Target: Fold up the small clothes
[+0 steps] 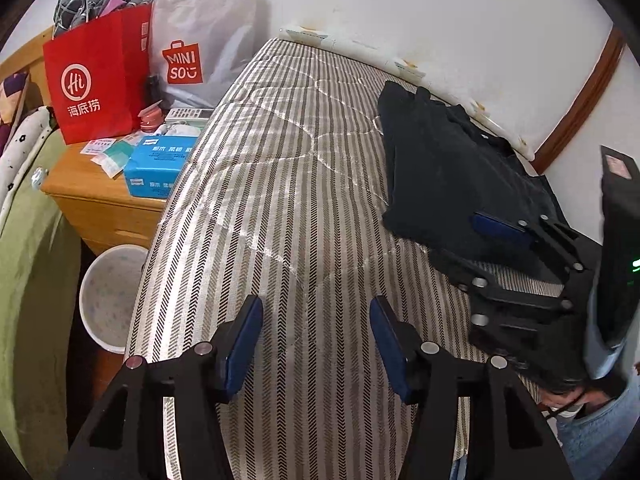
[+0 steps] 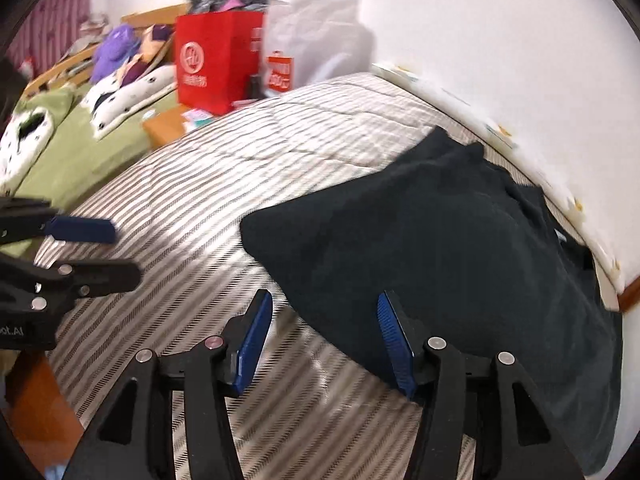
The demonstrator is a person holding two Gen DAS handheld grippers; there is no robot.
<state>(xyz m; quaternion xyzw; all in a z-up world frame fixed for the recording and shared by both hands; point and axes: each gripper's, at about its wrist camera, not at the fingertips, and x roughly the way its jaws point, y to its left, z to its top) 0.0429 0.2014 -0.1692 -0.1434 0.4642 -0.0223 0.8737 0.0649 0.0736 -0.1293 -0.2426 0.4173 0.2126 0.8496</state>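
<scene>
Left gripper [image 1: 316, 344]: jaws wide apart, holding nothing, over the striped mattress [image 1: 280, 200].
Right gripper [image 2: 324, 340]: jaws spread, nothing held, at the edge of the dark garment [image 2: 440, 240].
Left view only: bin [image 1: 112, 296] beside the nightstand [image 1: 92, 200].
Right view only: green bed [image 2: 72, 136].

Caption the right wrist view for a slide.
Open right gripper poised at the edge of a dark garment on the striped mattress.

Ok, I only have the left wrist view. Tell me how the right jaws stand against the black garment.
Observer: The right gripper is open and grips nothing; the near-left edge of the black garment shows between its jaws.
Operator: Give me the garment's right side.
Observer: It spreads well past the right-hand finger, alongside the wall.
Operator: Report what's beyond the nightstand.
Observer: A second bed with a green blanket, with a purple plush toy lying on it.
</scene>
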